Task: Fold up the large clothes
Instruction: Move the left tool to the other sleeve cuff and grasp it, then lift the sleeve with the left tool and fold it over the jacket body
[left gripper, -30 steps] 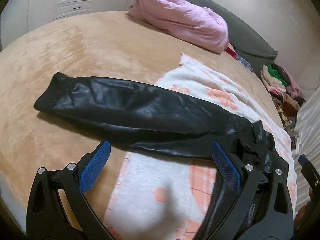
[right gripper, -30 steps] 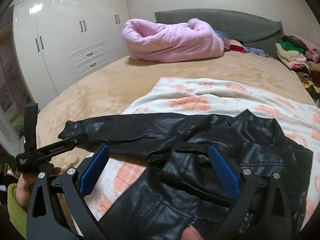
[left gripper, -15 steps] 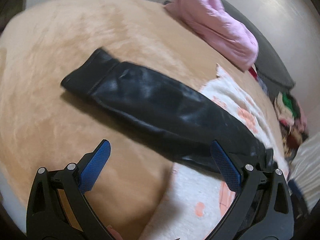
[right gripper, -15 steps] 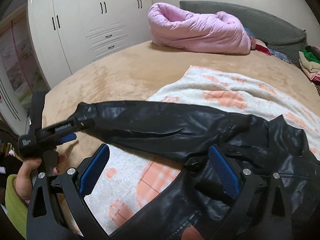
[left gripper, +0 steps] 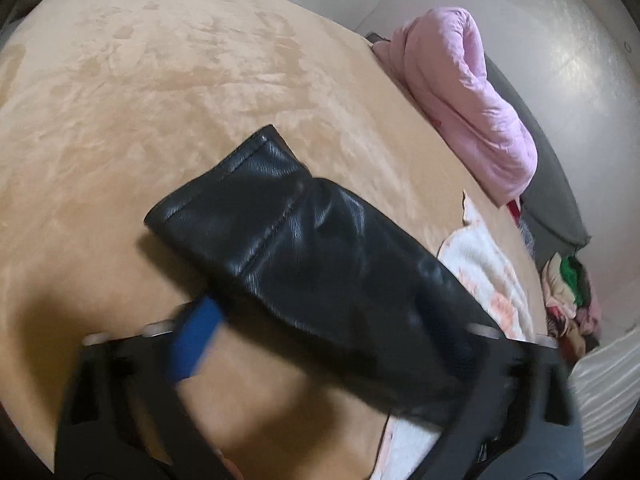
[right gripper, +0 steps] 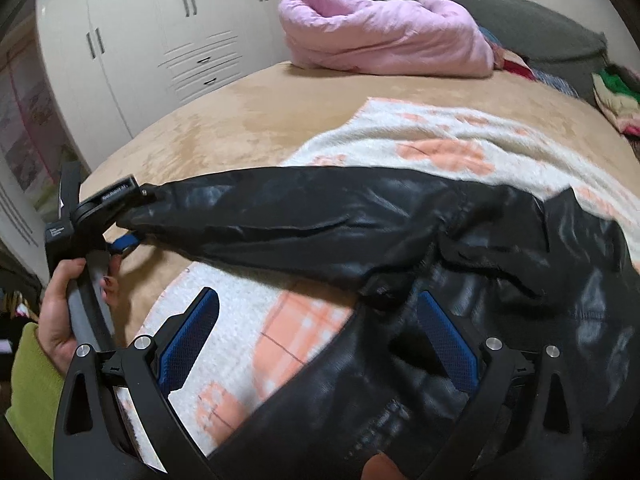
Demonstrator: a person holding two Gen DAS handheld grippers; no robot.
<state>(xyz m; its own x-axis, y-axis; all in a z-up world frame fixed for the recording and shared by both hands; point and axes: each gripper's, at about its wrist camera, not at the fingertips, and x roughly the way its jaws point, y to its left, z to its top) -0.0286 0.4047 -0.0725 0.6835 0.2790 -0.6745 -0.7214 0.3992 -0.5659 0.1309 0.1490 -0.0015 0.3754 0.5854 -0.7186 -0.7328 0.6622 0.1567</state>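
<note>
The tan bed (right gripper: 248, 120) fills both of my views, with a white and peach patterned blanket (right gripper: 440, 144) spread over its right part and a pink duvet (right gripper: 380, 36) bundled near the grey headboard (right gripper: 520, 12). Across the blanket lies the black leather jacket (right gripper: 540, 280), body towards me on the right, one sleeve (left gripper: 320, 248) stretched out left onto the bare bed cover. What has changed in the last second is my left gripper (left gripper: 320, 344): it was hanging back over the middle of the sleeve and has now run out to the cuff (left gripper: 236, 192), so the sleeve end sits between its spread fingers; the frame is smeared there, but the blue pad (left gripper: 196, 340) stands well off the leather, so nothing is pinched yet. From the right wrist view I can see that same left gripper (right gripper: 132, 220) meeting the cuff. My right gripper (right gripper: 316, 344) is also spread wide, hovering over the underarm and side of the jacket without holding it. I judge that I am set to nip the cuff and carry the sleeve across the body as the first fold.
</note>
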